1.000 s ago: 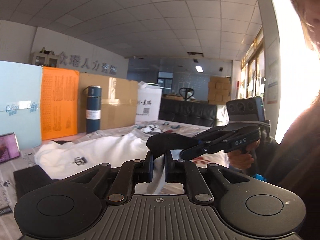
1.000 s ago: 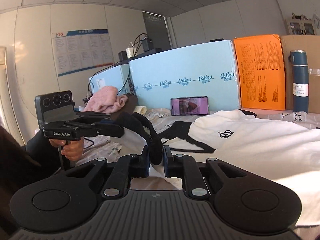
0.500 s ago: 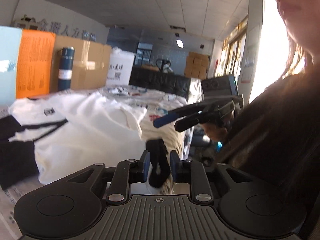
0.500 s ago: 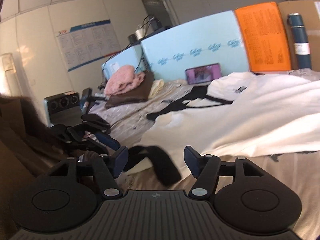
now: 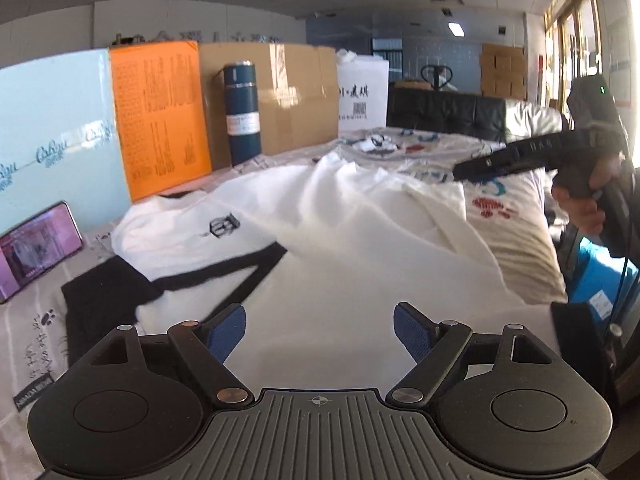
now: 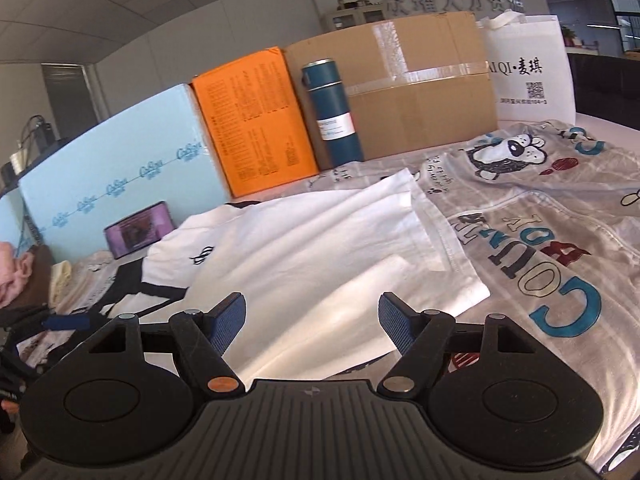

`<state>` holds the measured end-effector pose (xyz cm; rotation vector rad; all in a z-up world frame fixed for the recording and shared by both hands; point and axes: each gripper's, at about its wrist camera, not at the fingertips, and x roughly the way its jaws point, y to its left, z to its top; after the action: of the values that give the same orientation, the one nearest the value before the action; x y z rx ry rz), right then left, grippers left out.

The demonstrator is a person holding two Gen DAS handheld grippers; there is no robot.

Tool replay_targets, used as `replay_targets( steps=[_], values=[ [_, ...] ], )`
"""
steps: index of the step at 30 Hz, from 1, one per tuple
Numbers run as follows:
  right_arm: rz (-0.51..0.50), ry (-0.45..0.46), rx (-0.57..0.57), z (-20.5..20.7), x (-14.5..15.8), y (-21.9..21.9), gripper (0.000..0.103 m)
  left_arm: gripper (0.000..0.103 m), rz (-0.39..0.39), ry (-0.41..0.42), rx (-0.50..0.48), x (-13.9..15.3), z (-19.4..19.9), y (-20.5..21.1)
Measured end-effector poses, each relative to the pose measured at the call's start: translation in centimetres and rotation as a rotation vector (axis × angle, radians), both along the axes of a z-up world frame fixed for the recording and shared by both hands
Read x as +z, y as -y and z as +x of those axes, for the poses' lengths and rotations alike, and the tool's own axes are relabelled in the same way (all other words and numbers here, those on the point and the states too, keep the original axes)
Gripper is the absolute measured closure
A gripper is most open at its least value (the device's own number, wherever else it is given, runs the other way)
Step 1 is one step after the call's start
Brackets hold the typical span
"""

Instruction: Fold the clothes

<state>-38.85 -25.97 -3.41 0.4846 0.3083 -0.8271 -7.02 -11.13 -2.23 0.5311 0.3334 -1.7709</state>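
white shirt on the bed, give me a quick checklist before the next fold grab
1. Left gripper free of cloth: ok, jaws opening, nothing pinched between them.
2. Right gripper free of cloth: ok, jaws opening, white shirt lies beyond the fingers, not gripped.
3. Shirt flat enough to fold: not ok, ridges and wrinkles run across it in the left wrist view.
4. Hem edge visible for a grab: ok, stitched edge shows beside the printed blanket.
5. Black sleeve laid out: cannot tell, only partly seen and blurred.
6. Phone and blue bottle off the shirt: ok.
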Motion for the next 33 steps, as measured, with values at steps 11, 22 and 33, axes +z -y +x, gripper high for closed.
replay_targets(
  steps=[11,22,33],
  values=[
    [0.101,-0.244,-0.162,7.0,-2.6,5.4,0.045,0.013,0.009,0.003,-0.02,-0.8,0.0,-0.8],
    [-0.05,-0.19,-0.283,-0.2,0.0,-1.9,0.1,0.013,0.027,-0.058,0.004,-0.7,1.0,-0.3],
    [0.023,-0.099,-0.415,-6.1,-3.1,-6.6,0.086,0.013,-0.128,-0.044,0.024,1.5,1.6,-4.0]
  ],
)
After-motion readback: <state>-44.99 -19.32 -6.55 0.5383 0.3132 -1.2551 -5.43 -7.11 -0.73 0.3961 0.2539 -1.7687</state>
